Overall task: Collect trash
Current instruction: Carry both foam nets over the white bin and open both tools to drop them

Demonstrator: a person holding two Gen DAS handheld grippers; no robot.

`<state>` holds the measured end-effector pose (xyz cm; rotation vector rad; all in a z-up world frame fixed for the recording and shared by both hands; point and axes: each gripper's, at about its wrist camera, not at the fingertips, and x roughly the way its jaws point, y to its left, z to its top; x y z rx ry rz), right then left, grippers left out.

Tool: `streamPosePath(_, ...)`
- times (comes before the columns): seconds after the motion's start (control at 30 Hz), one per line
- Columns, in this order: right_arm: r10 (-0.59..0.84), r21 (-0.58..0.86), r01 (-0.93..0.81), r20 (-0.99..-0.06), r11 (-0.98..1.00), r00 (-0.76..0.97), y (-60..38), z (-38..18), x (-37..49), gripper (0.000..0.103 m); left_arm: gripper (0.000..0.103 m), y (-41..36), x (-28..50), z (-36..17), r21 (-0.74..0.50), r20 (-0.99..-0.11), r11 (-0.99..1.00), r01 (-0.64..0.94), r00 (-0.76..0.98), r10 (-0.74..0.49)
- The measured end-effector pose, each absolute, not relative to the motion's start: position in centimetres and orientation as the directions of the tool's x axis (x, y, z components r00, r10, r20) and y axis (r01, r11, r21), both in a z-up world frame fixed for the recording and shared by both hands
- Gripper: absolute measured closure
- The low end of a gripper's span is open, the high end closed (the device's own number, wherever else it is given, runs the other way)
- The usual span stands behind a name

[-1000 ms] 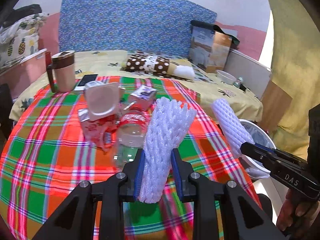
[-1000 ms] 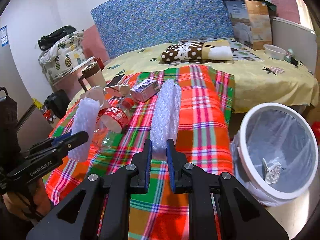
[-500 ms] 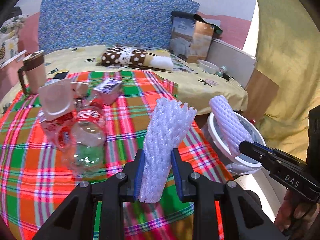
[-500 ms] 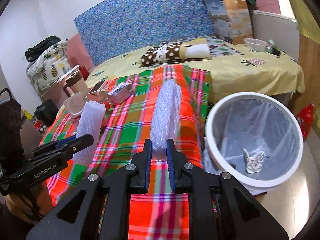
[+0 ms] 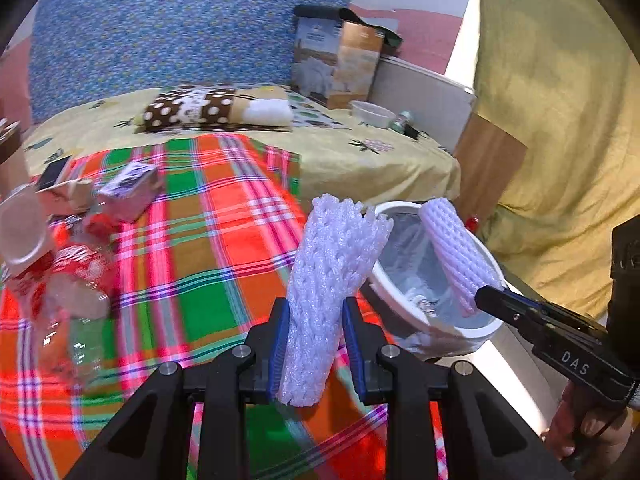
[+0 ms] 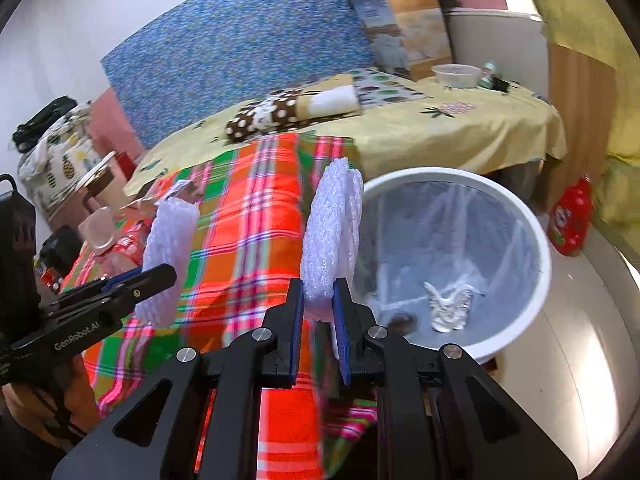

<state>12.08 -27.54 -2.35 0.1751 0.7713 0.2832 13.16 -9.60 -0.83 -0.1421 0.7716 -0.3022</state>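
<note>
My left gripper (image 5: 314, 316) is shut on a white foam net sleeve (image 5: 328, 272), held upright over the plaid cloth near the table's right edge. My right gripper (image 6: 318, 300) is shut on a second white foam net sleeve (image 6: 330, 232), flattened between the pads, at the left rim of the white trash bin (image 6: 544, 256). In the left wrist view that second sleeve (image 5: 456, 252) hangs over the bin (image 5: 486, 330). The bin is lined with a clear bag, with crumpled white trash (image 6: 450, 308) at the bottom. More trash lies on the cloth: a clear bottle with a red label (image 5: 76, 280), a small carton (image 5: 130, 190), a plastic cup (image 5: 22, 232).
The plaid cloth (image 5: 224, 248) covers a table in front of a bed with a yellow sheet (image 5: 360, 156) and a dotted pillow (image 5: 192, 110). A red bottle (image 6: 570, 220) stands on the floor right of the bin. A yellow curtain (image 5: 560, 128) hangs at the right.
Both grippers have swung to the right with their foam sleeves, off the middle of the table toward the bin. The right one's sleeve now stands at the bin's rim.
</note>
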Motion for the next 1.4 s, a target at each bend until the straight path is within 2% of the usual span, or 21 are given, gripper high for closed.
streamPosePath(0.53, 0.226, 0.249, -0.064, -0.706, 0.967, 0.671, -31.7, -3.8, 12.6, 0.086, 0.075, -17.6, 18.0, -2.1, -0.268, -0.662, 0.883, 0.386, 0.592, -0.46)
streamPosePath(0.9, 0.201, 0.233, -0.036, -0.738, 0.972, 0.644, -32.8, -4.7, 13.1, 0.084, 0.074, -21.1, 20.2, -3.3, -0.293, -0.665, 0.852, 0.434, 0.548, -0.507)
streamPosePath(1.07, 0.202, 0.239, -0.029, -0.74, 0.97, 0.641, -33.2, -4.9, 13.2, 0.08, 0.071, -21.2, 21.2, -3.8, -0.319, -0.667, 0.845, 0.429, 0.532, -0.522)
streamPosePath(1.13, 0.197, 0.241, -0.021, -0.74, 0.97, 0.643, -33.2, -4.9, 13.2, 0.074, 0.064, -21.1, 21.4, -3.8, -0.331, -0.662, 0.842, 0.427, 0.53, -0.529)
streamPosePath(1.23, 0.194, 0.243, -0.014, -0.739, 0.97, 0.645, -33.4, -5.0, 13.2, 0.066, 0.06, -21.0, 21.3, -3.7, -0.346, -0.649, 0.834, 0.43, 0.532, -0.543)
streamPosePath(1.4, 0.192, 0.245, -0.01, -0.73, 0.969, 0.656, -33.4, -4.7, 13.0, 0.066, 0.059, -20.7, 21.0, -3.3, -0.357, -0.635, 0.828, 0.433, 0.538, -0.555)
